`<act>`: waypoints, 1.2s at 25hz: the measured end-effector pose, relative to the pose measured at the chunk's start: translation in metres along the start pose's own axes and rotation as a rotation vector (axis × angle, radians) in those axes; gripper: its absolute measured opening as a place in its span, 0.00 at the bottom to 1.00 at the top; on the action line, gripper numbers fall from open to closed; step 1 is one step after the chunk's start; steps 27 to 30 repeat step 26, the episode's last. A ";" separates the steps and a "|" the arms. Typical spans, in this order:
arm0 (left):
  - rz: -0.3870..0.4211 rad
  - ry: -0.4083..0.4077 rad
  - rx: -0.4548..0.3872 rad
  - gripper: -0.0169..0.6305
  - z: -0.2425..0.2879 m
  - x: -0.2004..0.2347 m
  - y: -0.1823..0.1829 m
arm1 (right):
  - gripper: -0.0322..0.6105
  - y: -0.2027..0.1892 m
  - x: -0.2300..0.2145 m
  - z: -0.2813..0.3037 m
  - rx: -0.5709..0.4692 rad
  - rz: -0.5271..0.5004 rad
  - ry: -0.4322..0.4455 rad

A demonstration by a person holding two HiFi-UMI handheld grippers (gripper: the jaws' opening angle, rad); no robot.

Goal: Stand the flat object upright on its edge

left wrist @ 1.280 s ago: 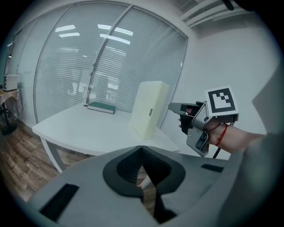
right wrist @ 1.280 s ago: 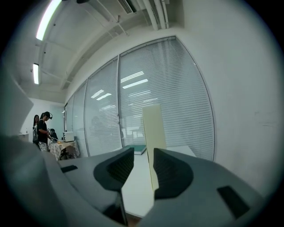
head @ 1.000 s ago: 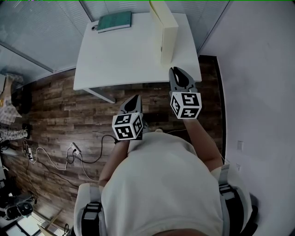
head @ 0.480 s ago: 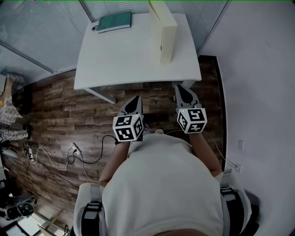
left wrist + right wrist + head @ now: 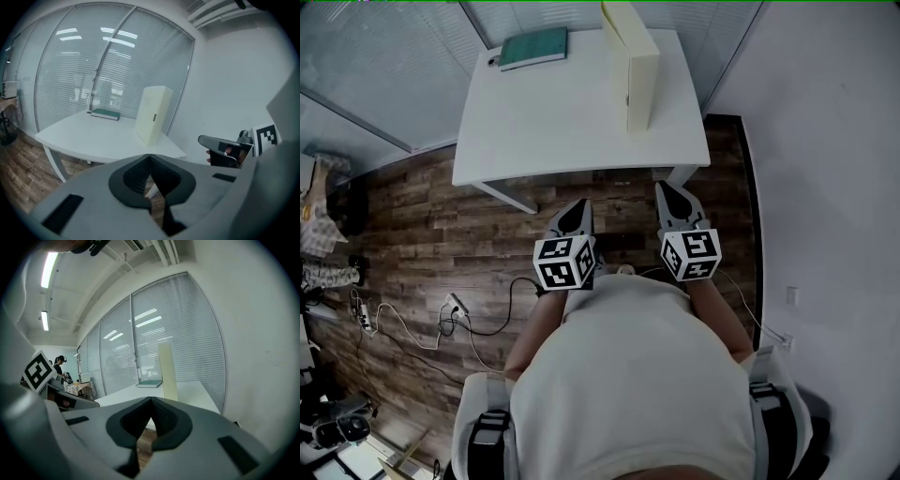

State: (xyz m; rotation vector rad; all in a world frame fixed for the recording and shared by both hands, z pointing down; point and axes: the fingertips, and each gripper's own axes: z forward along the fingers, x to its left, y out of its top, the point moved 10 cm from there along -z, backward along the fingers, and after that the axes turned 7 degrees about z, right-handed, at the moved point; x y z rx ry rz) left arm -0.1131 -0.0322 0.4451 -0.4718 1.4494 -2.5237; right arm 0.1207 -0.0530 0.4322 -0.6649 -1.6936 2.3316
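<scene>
Closed tight on nothing, jaws of left gripper (image 5: 577, 208) and right gripper (image 5: 667, 190) alike. Held low at frame centre, short of the desk (image 5: 553, 122), over wooden floor (image 5: 441, 225). At desk's upper right, cream box (image 5: 639, 70) upright on its edge, well apart from both; green book (image 5: 532, 44) flat at upper left. Likely done: keep clear, avoid jolting the desk. For the book next, open wide before reaching in.

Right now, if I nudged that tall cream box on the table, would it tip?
Probably: the box stands tall on a narrow edge, so a sideways push likely topples it. It looks stiff, maybe cardboard. The smooth table might let it slide.
</scene>
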 end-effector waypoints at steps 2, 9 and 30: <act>0.000 0.001 -0.001 0.06 0.000 -0.001 0.000 | 0.08 0.001 0.001 -0.001 -0.008 -0.013 -0.013; -0.005 0.002 0.001 0.06 0.000 -0.002 0.000 | 0.08 0.002 0.003 -0.001 -0.019 0.013 0.010; -0.013 0.001 0.013 0.06 0.006 -0.005 -0.004 | 0.08 -0.004 -0.001 0.000 -0.019 0.040 0.040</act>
